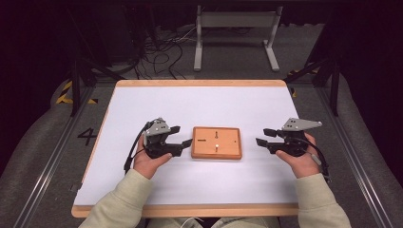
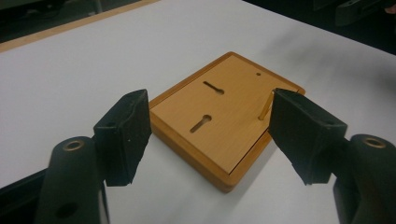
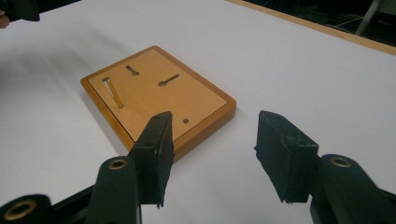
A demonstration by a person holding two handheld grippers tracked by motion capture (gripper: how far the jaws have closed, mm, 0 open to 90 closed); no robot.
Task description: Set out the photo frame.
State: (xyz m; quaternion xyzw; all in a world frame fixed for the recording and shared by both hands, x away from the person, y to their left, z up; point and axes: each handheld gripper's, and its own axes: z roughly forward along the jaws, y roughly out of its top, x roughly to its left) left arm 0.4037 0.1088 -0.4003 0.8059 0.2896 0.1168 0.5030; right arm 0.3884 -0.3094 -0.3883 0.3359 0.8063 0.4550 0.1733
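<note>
Lying flat: wooden board (image 1: 216, 142), keyhole slots, upright brass pin (image 3: 113, 93) | both fingers released

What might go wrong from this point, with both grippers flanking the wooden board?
The thin brass pin stands upright and could be bent or knocked by a careless approach. The wooden board lies loose on the smooth white table, so a push from the left gripper or right gripper may slide it.

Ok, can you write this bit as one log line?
left tool: open, empty | right tool: open, empty | wooden board: between them | brass pin: standing in board
</note>
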